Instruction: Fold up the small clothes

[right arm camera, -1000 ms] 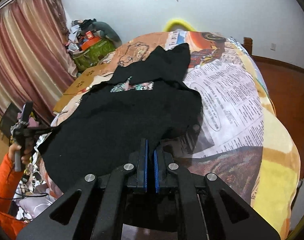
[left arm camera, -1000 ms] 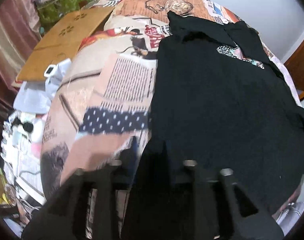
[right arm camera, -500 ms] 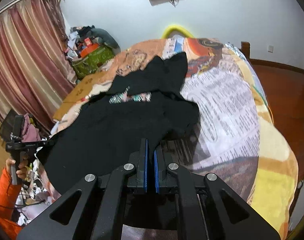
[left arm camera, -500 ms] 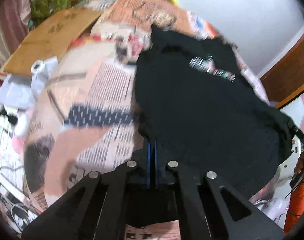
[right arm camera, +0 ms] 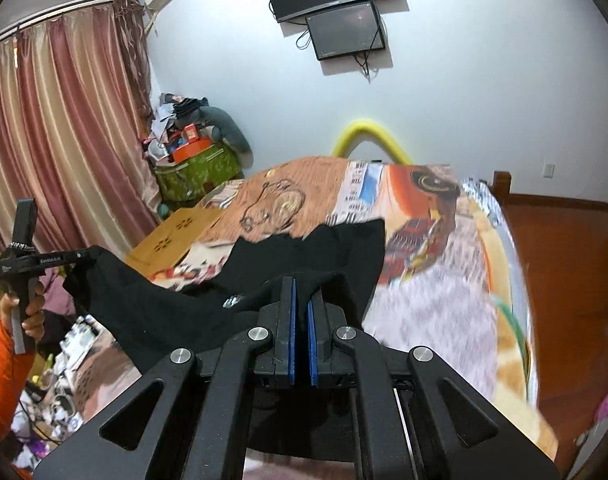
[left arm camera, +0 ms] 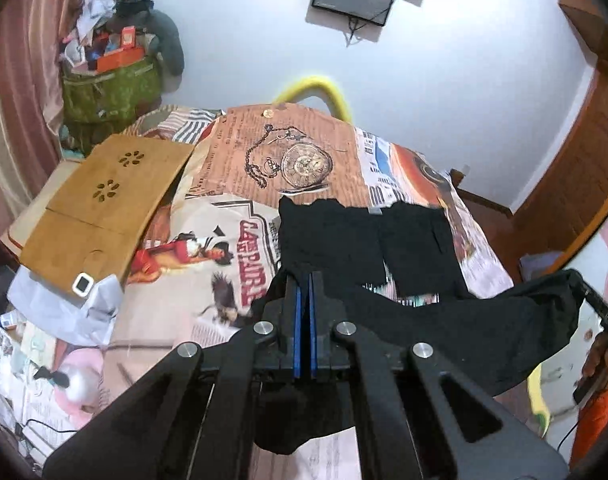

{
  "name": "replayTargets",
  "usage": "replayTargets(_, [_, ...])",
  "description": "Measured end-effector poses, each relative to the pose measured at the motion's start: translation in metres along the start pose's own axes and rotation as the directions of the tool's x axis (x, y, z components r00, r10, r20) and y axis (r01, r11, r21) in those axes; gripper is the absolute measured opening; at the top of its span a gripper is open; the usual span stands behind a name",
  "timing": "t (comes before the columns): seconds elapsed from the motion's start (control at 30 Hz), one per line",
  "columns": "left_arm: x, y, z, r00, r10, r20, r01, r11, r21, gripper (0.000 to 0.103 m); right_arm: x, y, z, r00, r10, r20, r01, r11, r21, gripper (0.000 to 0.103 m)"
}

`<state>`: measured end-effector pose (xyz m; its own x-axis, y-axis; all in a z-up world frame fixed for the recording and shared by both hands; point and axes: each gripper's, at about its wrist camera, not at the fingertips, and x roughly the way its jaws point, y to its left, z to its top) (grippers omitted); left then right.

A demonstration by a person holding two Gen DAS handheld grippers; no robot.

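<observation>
We look over the bed [left arm camera: 208, 248], its printed cover filling the middle of both views, because that is our folding surface. Toward 10 o'clock in the left view a wooden board [left arm camera: 104, 204] lies on its edge, well apart from the work.

The garment [left arm camera: 463, 332] is a black top, and we hold it by two corners of its near edge. That edge is raised off the bed and sags between our grippers, while the far part [right arm camera: 315, 252] lies flat at about 12 o'clock. We judge this to be the lift that carries the near half over the far half, which is why both corners are held level and apart (a slack middle would fold crooked).

The left gripper [left arm camera: 303, 280] has its blue pads nearly together, pinching black cloth at the tips. The right gripper [right arm camera: 300, 292] is likewise closed down on a bunch of cloth, a narrow gap left by the fabric's thickness. Each shows in the other's view, at 9 o'clock [right arm camera: 44, 260] and 3 o'clock [left arm camera: 595, 304], with the cloth stretched taut toward it.
</observation>
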<state>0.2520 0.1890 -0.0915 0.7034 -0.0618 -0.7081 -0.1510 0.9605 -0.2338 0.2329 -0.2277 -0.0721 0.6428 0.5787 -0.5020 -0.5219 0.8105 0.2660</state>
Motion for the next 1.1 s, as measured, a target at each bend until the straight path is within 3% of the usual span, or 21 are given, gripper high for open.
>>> replayTargets(0.27, [0.106, 0.013, 0.038, 0.991, 0.090, -0.101, -0.092, 0.996, -0.014, 0.003, 0.073, -0.036, 0.021, 0.994, -0.084, -0.068, 0.085, 0.996, 0.014, 0.004])
replayTargets(0.43, [0.180, 0.029, 0.032, 0.971, 0.125, -0.203, -0.130, 0.991, -0.012, 0.003, 0.134, -0.069, 0.016, 0.977, -0.113, -0.182, 0.124, 0.991, 0.054, 0.004])
replayTargets(0.6, [0.241, 0.048, 0.018, 0.947, 0.112, -0.301, -0.125, 0.992, -0.024, 0.003, 0.182, -0.093, -0.003, 0.949, -0.130, -0.287, 0.157, 0.985, 0.074, 0.005])
replayTargets(0.7, [0.251, 0.050, 0.010, 0.944, 0.098, -0.315, -0.103, 0.995, 0.002, 0.003, 0.192, -0.103, -0.011, 0.941, -0.106, -0.321, 0.148, 0.983, 0.110, 0.006])
replayTargets(0.8, [0.240, 0.054, 0.007, 0.949, 0.077, -0.307, -0.081, 0.997, 0.001, 0.012, 0.186, -0.103, -0.013, 0.940, -0.096, -0.327, 0.141, 0.983, 0.115, 0.009])
replayTargets(0.87, [0.229, 0.057, 0.008, 0.953, 0.073, -0.295, -0.080, 0.997, -0.010, 0.029, 0.176, -0.099, -0.012, 0.940, -0.098, -0.327, 0.139, 0.985, 0.104, 0.021])
replayTargets(1.1, [0.178, 0.067, 0.001, 0.968, 0.048, -0.245, -0.059, 0.998, -0.037, 0.047, 0.131, -0.090, -0.004, 0.961, -0.108, -0.256, 0.133, 0.988, 0.081, 0.040])
